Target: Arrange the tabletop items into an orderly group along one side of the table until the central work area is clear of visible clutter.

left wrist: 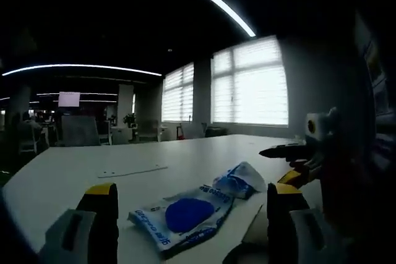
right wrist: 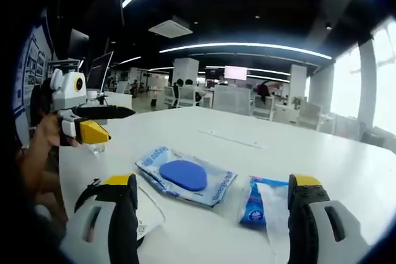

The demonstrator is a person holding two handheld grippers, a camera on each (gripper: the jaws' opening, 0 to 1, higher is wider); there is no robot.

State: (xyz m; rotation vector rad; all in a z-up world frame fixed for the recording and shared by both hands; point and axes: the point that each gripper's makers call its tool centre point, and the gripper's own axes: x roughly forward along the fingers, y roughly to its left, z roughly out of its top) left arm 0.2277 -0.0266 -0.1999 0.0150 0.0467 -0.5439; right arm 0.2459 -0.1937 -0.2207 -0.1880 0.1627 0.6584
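Grey left gripper (left wrist: pixel 185 227) and right gripper (right wrist: pixel 210 214); black jaws with yellow tips, slotted grey bodies

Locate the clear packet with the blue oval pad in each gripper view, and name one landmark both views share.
Left gripper view: the packet lies low in the middle on the white table, between that gripper's two fingers.
Right gripper view: the packet lies just left of centre, above the fingers.
Shared landmark: the crumpled blue-and-white wrapper, lying right of the packet in both views.
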